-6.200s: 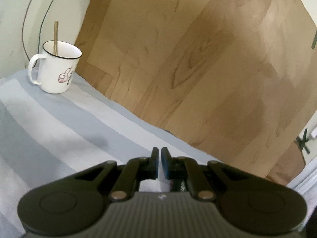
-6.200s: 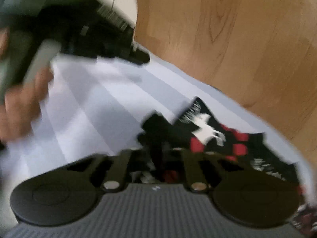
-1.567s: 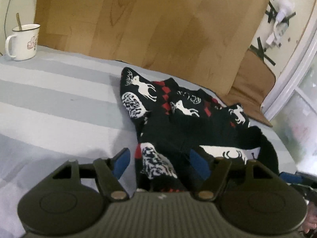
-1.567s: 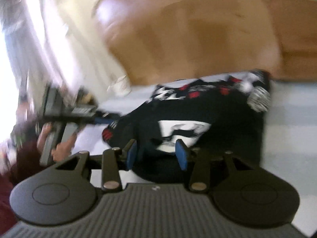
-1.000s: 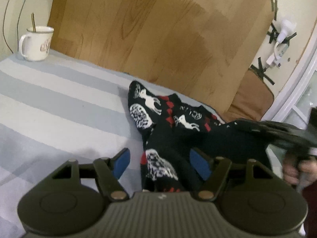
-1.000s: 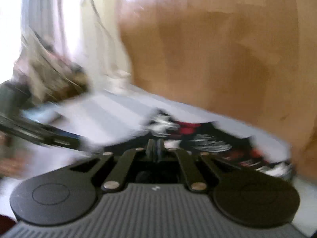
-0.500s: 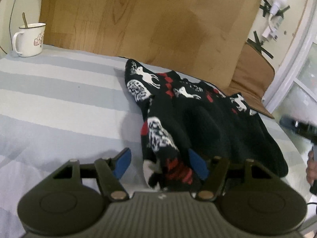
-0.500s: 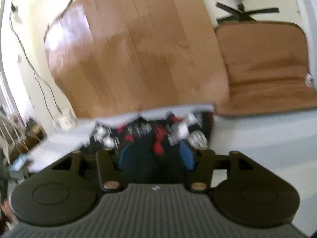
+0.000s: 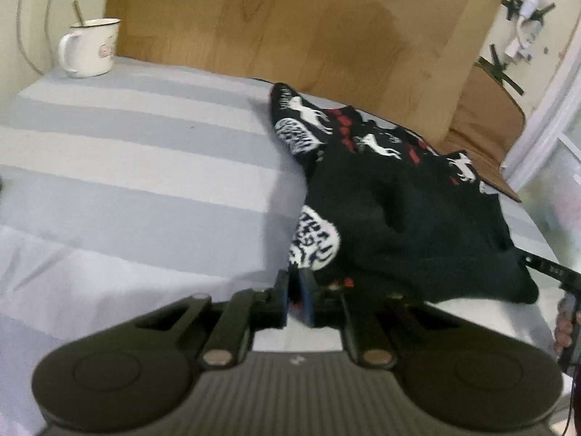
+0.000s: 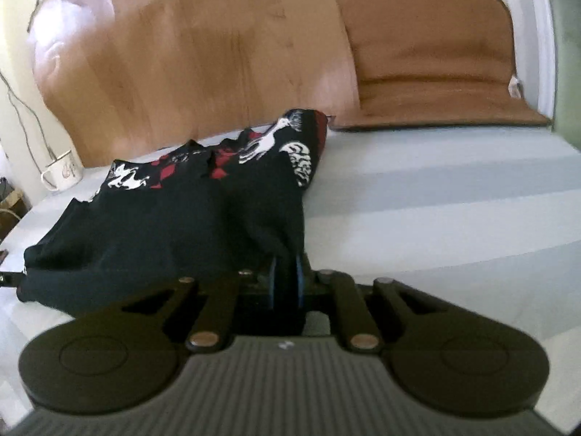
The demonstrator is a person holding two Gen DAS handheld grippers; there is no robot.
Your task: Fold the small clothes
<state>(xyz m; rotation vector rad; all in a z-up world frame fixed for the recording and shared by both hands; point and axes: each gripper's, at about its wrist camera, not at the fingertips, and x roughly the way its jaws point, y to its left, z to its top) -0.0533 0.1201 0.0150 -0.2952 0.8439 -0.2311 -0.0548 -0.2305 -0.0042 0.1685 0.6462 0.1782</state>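
A small black garment point(image 9: 399, 210) with white deer and red diamonds lies crumpled on the striped sheet point(image 9: 145, 152). My left gripper point(image 9: 294, 285) is at its near left corner. The jaws are closing to a narrow slit, and a bit of hem is pinched between the blue pads. In the right wrist view the same garment point(image 10: 163, 218) spreads to the left. My right gripper point(image 10: 287, 269) is at its near right corner, jaws closing with black fabric caught between them. The right gripper's tip point(image 9: 544, 265) and a hand point(image 9: 564, 316) show at the left wrist view's right edge.
A white mug point(image 9: 90, 47) with a spoon stands at the sheet's far left corner. A wooden board point(image 9: 326, 18) leans along the back, with a brown cushion point(image 10: 435, 54) to its right. Bare striped sheet point(image 10: 435, 189) lies on both sides of the garment.
My left jaws went from wide open to nearly closed on the garment's near corner. My right gripper swung in, dropped to the garment's other corner, and its jaws narrowed onto the fabric.
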